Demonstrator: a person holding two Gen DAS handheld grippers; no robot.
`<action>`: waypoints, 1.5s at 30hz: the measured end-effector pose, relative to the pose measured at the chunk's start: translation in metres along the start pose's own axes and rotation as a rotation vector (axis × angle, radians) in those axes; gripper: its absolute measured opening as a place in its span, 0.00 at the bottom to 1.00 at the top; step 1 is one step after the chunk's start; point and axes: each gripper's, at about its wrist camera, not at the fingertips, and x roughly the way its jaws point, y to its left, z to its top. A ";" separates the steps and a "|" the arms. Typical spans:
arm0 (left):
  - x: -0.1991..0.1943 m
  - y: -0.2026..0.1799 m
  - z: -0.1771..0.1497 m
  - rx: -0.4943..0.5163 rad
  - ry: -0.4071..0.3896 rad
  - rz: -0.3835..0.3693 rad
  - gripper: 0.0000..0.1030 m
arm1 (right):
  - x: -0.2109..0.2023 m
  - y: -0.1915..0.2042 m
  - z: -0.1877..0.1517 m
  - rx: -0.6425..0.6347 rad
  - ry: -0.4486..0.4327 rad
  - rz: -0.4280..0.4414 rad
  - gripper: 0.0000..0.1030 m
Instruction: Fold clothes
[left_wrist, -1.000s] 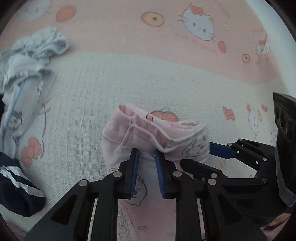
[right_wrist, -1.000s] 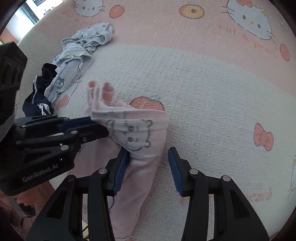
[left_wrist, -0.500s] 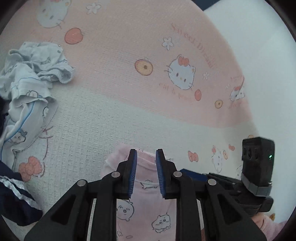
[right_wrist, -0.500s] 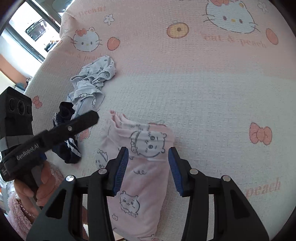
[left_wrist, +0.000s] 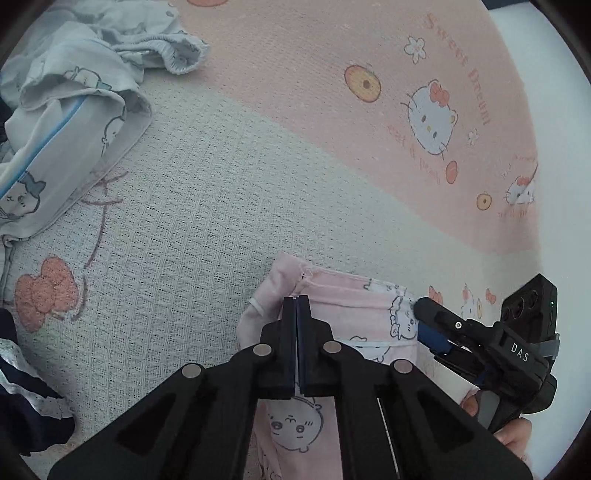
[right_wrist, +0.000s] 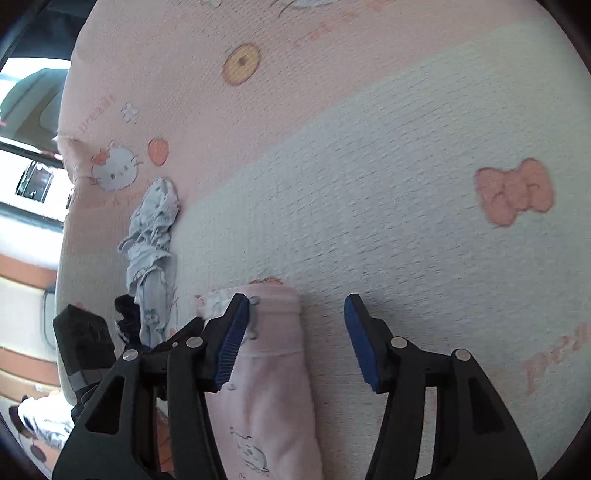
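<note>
Pink garment (left_wrist: 354, 317) w/ cartoon-animal print lying folded on Hello Kitty blanket (left_wrist: 229, 192), in the cream waffle zone just below the pink band. Top edge a thick doubled hem; lower part running out of frame toward the cams.

Left gripper (left_wrist: 296, 306): blue-padded jaws pressed together, no gap showing, tips over the garment's top-left corner. Fabric between the pads not visible, so can't tell if pinching cloth or just resting over it.

Right gripper (right_wrist: 297, 321): jaws spread wide. Left pad (right_wrist: 232, 339) touching or overlapping the garment (right_wrist: 273, 369) at its top edge; right pad apart from the garment, over bare cream blanket (right_wrist: 406, 184). Most of the garment's width sitting between the two pads. In left wrist view, right gripper (left_wrist: 424, 321) at the garment's right edge, blue pad against the fabric.

Rel. to the pink garment:
- light blue printed pajama piece (left_wrist: 74, 110), crumpled, well apart to upper left; also seen as a bunched strip (right_wrist: 151, 240) in right wrist view.
- navy garment w/ white trim (left_wrist: 22, 398), well apart to the left, at frame edge.
- pink bow print (right_wrist: 515, 192) on blanket, apart to upper right.
</note>
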 end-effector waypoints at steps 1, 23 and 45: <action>-0.009 0.009 0.001 -0.071 -0.018 -0.014 0.05 | -0.009 -0.003 0.002 -0.006 -0.011 -0.049 0.47; -0.045 -0.017 -0.099 0.145 0.068 0.295 0.45 | -0.038 0.001 -0.099 -0.495 0.140 -0.224 0.52; -0.067 -0.001 -0.134 -0.011 0.134 0.121 0.45 | -0.053 -0.008 -0.119 -0.465 0.146 -0.107 0.53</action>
